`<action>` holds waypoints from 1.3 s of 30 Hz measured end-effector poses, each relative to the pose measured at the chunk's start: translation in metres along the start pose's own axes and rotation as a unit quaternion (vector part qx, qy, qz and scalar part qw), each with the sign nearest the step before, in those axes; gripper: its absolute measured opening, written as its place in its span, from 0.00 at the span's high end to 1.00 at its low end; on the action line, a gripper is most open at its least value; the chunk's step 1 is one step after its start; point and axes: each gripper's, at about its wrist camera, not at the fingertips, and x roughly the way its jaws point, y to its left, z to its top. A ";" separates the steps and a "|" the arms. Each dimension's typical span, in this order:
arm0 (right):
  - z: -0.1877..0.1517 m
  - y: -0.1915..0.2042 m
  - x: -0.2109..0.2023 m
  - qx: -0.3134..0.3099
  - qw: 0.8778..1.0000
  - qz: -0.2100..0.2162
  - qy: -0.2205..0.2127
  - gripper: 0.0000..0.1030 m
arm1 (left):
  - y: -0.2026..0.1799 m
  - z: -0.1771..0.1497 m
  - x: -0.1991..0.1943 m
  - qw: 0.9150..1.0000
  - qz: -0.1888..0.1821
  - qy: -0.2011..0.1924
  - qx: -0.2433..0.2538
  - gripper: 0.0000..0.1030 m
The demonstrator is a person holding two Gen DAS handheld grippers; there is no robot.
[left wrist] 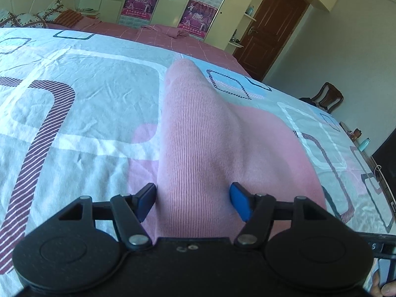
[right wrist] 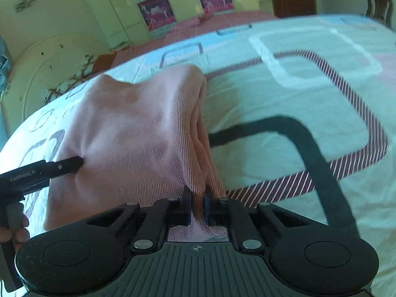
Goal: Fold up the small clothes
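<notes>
- Left wrist view: left tongs [left wrist: 193,201] stand well apart, blue pads on either side of a raised ridge of the pink ribbed knit garment [left wrist: 198,133]. The cloth fills the gap between the pads; whether either pad presses on it I cannot tell.
- Right wrist view: right tongs [right wrist: 197,206] are drawn together and clamped on a bunched fold of the same pink garment [right wrist: 128,133], at its near right edge. The cloth rises in pleats from the pinch.
- Left tongs also show in the right wrist view, as a black finger [right wrist: 66,165] lying against the garment's left side.
- Garment lies on a bed, on a white bedsheet printed with rounded rectangles in grey, pink, blue and purple stripes [left wrist: 86,99].
- Count: one garment, two tongs, one sheet.
- Writing: white lettering on the left tool's body [right wrist: 23,172] reads roughly "GenRobot.AI". Magenta posters on the pale wardrobe doors [left wrist: 141,0]: four panels in the left wrist view, large digits "20.." only partly legible.
- Person's fingers [right wrist: 14,230] grip the left tool's handle at the frame's left edge.
</notes>
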 end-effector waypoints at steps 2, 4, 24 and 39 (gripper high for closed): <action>0.002 0.002 -0.008 -0.009 1.000 0.009 -0.008 0.91 | 0.002 0.007 -0.003 1.000 -0.003 -0.003 -0.008 0.36; 0.011 0.006 -0.016 -0.015 0.999 0.019 -0.025 0.80 | 0.004 0.016 -0.002 1.000 -0.003 -0.008 -0.013 0.35; 0.094 0.020 0.078 -0.049 0.994 -0.061 -0.079 0.87 | 0.012 0.059 0.063 0.997 0.050 -0.026 -0.057 0.27; 0.112 0.035 0.054 -0.070 0.987 -0.049 -0.137 0.46 | -0.006 0.074 0.055 0.995 0.088 -0.034 -0.016 0.28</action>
